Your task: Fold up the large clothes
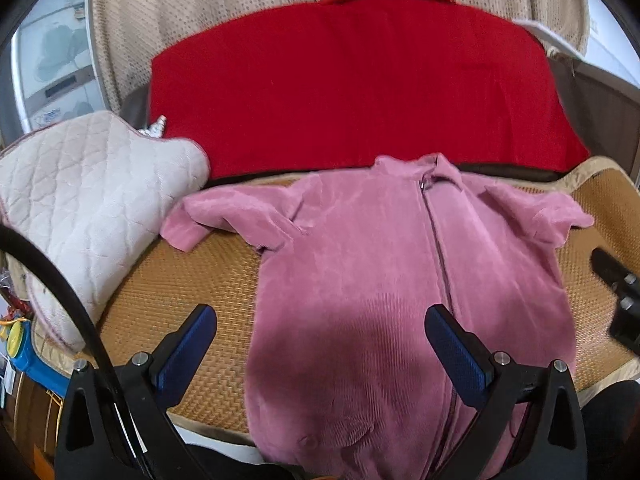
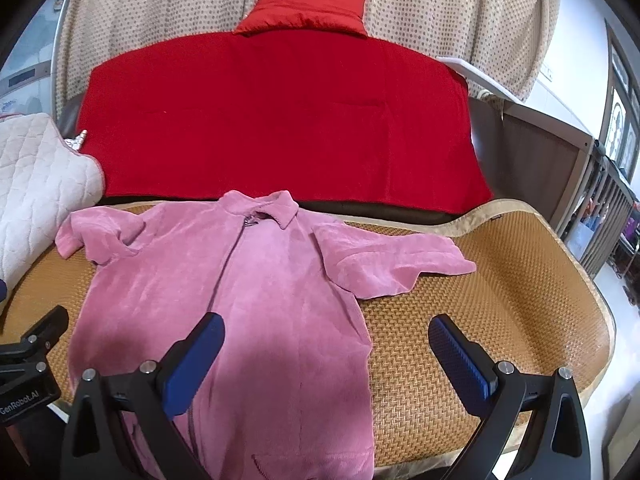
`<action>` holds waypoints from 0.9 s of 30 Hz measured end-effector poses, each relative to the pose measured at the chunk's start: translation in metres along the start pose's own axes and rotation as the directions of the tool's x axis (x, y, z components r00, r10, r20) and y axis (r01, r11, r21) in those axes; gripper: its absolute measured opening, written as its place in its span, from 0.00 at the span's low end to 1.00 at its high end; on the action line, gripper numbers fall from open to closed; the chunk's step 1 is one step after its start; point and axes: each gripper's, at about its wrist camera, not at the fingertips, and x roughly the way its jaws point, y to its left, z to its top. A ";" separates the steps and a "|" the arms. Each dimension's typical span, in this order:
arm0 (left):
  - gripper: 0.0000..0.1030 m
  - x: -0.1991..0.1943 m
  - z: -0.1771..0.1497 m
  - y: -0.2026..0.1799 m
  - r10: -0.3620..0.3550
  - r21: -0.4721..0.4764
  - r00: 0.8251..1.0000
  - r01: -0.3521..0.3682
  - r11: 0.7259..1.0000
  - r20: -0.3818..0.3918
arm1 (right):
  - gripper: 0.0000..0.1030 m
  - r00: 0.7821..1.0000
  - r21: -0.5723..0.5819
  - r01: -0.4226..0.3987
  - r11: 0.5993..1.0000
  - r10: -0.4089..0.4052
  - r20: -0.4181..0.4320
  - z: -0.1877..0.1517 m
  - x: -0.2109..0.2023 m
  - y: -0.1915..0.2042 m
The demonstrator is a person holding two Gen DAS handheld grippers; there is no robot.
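A pink corduroy zip-front garment (image 1: 360,280) lies spread flat, front up, on a woven straw mat (image 1: 192,280), collar at the far side and both short sleeves out to the sides. My left gripper (image 1: 320,320) hovers open above its lower left part, nothing between the blue pads. In the right wrist view the same garment (image 2: 248,300) fills the left half of the mat (image 2: 500,300). My right gripper (image 2: 326,328) is open above the garment's lower right edge, empty. The right gripper's body (image 1: 616,292) shows at the left view's right edge.
A red blanket (image 1: 352,88) and a red cushion (image 2: 308,8) lie beyond the mat, against a dotted beige curtain (image 2: 440,8). A white quilted pad (image 1: 80,208) sits at the mat's left. The mat's right edge drops off to the floor (image 2: 624,320).
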 end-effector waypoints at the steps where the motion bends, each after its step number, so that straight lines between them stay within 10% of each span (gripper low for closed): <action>1: 1.00 0.013 0.001 -0.002 -0.004 0.006 1.000 0.004 1.000 -0.024 | 1.00 1.000 0.003 0.000 1.000 0.000 -0.006 0.002 0.006 -0.002; 8: 1.00 0.102 0.002 -0.014 -0.020 0.054 0.987 0.028 0.998 -0.158 | 1.00 0.985 0.324 -0.123 0.938 0.156 -0.078 0.019 0.108 -0.099; 14: 1.00 0.146 -0.007 -0.021 -0.050 0.063 0.971 0.067 0.996 -0.235 | 0.99 0.919 0.767 -0.262 0.585 0.394 0.013 -0.002 0.199 -0.206; 20: 1.00 0.160 -0.005 -0.007 -0.153 -0.077 0.957 0.139 0.987 -0.248 | 0.94 0.889 0.914 -0.260 0.310 0.446 0.102 -0.027 0.260 -0.255; 27: 1.00 0.161 -0.011 -0.009 -0.151 -0.096 0.965 0.133 0.986 -0.214 | 0.75 0.904 0.922 -0.244 0.300 0.414 0.105 -0.018 0.297 -0.274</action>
